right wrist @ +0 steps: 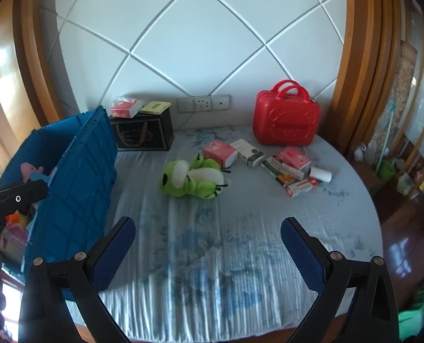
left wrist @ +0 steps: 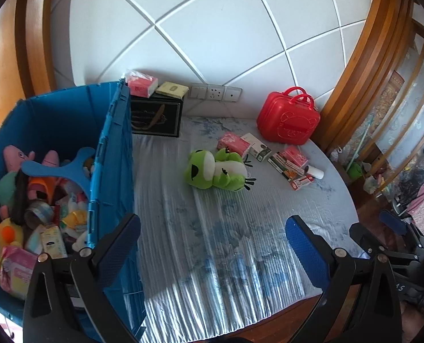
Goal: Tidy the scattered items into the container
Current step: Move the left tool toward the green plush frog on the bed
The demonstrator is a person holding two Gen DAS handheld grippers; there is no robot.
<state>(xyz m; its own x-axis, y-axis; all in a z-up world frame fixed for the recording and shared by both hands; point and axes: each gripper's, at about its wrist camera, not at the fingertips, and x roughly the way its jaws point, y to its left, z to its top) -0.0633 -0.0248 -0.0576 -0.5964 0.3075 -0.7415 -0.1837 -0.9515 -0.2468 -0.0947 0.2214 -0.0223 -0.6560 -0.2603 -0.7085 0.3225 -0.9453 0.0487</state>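
Toys and packets crowd my blue crate [left wrist: 69,120] at the bed's left edge: pink plush figures [left wrist: 26,157], a tape roll [left wrist: 39,214], an orange-and-yellow plush [left wrist: 4,234] and a pink packet [left wrist: 14,268]. Still scattered on the bed, a green frog plush [left wrist: 216,170] lies on its side, white belly showing. Beyond it sit pink tissue packs [right wrist: 220,153], small cartons [right wrist: 280,168] and a white roll [right wrist: 322,173]. My left gripper [left wrist: 212,245] is spread wide and holds nothing beside the crate; my right gripper [right wrist: 207,245] is likewise spread and bare. A red case [right wrist: 286,123] stands against the white quilted wall [right wrist: 197,43], on the pale blue floral sheet [right wrist: 212,243].
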